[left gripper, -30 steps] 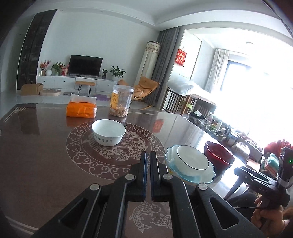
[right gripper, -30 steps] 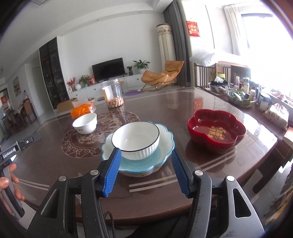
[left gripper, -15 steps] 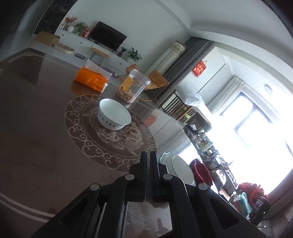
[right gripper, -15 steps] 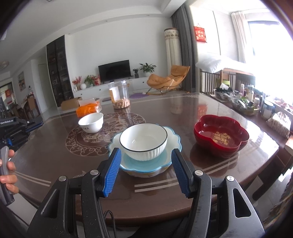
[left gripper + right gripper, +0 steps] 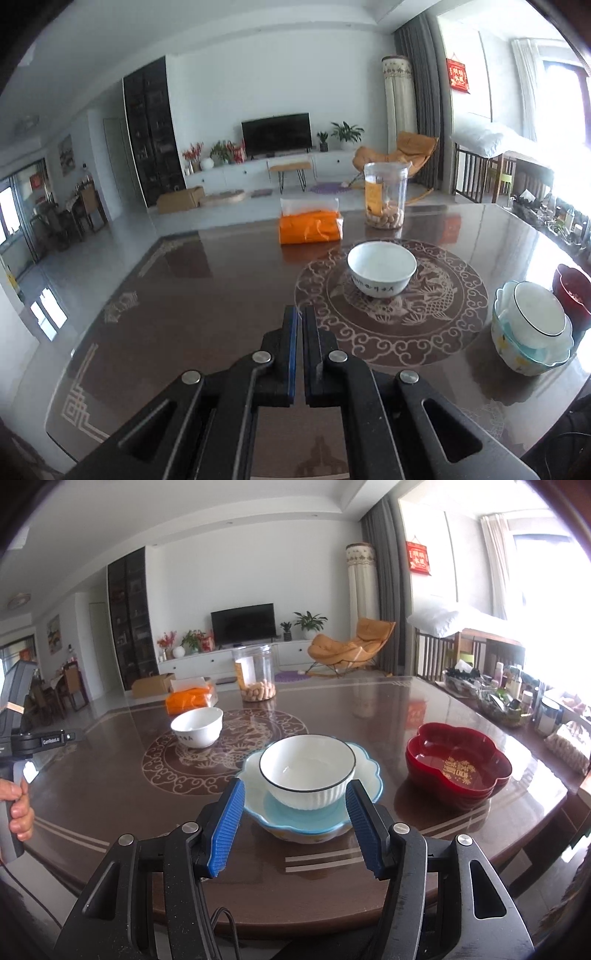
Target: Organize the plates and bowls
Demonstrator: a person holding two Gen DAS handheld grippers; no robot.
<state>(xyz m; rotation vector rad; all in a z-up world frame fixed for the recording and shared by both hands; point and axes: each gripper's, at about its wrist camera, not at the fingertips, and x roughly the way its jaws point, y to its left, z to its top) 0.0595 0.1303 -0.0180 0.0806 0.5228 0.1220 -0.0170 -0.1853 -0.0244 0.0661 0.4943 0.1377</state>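
Swinging level again, my clenched left claw [image 5: 299,317] faces the small bowl [image 5: 381,267]; my released right claw [image 5: 293,823] flanks the ribbed bowl [image 5: 307,771] nested in the plate [image 5: 364,771]. Squeezing its slick rim could tip it.

1. A white far wall [image 5: 240,579] carries a dark television [image 5: 243,624] above a low white cabinet [image 5: 221,661].
2. An orange lounge chair [image 5: 351,642] stands right of it.
3. Bright windows [image 5: 546,572] with grey curtains [image 5: 384,576] light the right side.
4. A pale floor [image 5: 110,236] stretches left.

Glossy table [image 5: 369,716], glazed bowl [image 5: 306,771]
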